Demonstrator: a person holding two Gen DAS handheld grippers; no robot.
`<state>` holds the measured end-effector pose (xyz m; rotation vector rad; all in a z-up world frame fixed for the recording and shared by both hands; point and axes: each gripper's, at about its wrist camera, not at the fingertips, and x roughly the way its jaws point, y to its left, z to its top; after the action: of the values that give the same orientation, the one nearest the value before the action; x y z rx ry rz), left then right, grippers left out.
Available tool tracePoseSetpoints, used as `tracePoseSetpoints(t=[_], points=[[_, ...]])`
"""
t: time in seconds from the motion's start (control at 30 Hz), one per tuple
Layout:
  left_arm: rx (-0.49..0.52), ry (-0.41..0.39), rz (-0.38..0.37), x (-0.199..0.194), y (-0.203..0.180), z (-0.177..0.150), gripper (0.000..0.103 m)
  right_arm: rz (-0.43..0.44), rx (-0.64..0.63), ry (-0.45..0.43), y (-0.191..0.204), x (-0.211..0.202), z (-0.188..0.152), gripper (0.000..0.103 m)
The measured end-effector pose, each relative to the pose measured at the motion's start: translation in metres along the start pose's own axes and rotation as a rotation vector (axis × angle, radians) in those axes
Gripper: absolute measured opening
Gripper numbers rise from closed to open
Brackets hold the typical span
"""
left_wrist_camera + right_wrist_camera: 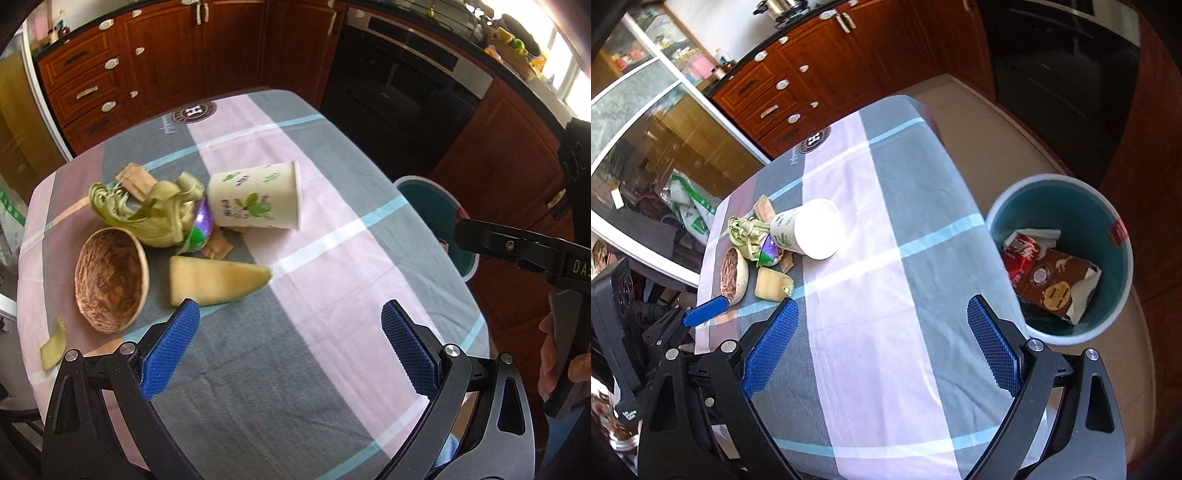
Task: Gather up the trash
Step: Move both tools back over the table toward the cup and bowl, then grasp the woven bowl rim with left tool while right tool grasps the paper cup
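Both empty: left gripper (290, 328) and right gripper (882, 328) spread wide above the tabletop (295, 387). Looks like the reach step, some trash already binned. Nearest pick for left: melon rind (218, 281), then paper cup (256, 195) lying sideways, leaves (147, 214), coconut shell (110, 278) crowding it. Bin (1060, 258) sits off the table's right edge, unobstructed.

Two wrist fisheyes, both angled down over the table (295, 369).
Left views the near scraps; right sits farther back, adding the bin (1123, 295). Both share the tablecloth.
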<state>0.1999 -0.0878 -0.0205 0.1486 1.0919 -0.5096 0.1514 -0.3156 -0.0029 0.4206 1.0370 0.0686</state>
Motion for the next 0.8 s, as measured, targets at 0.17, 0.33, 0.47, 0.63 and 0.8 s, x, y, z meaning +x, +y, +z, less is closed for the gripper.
tracePoseSetpoints(t=[0.17,0.33,0.47,0.63,0.8], points=[[-0.051,-0.001,0.026,-0.003,0.057,-0.009,0.099,0.008,-0.052,0.056,0.031,0.029,0.007,0.089],[-0.084,-0.006,0.071,-0.007,0.107,-0.011,0.099,0.032,-0.059,0.101,0.054,0.057,0.017,0.089],[-0.104,0.001,0.117,-0.002,0.142,-0.009,0.099,0.033,-0.091,0.115,0.07,0.074,0.028,0.089],[-0.104,0.028,0.159,0.014,0.179,-0.001,0.099,0.04,-0.106,0.119,0.08,0.092,0.045,0.083],[-0.089,0.045,0.155,0.033,0.197,0.011,0.097,0.035,-0.1,0.126,0.083,0.11,0.055,0.075]])
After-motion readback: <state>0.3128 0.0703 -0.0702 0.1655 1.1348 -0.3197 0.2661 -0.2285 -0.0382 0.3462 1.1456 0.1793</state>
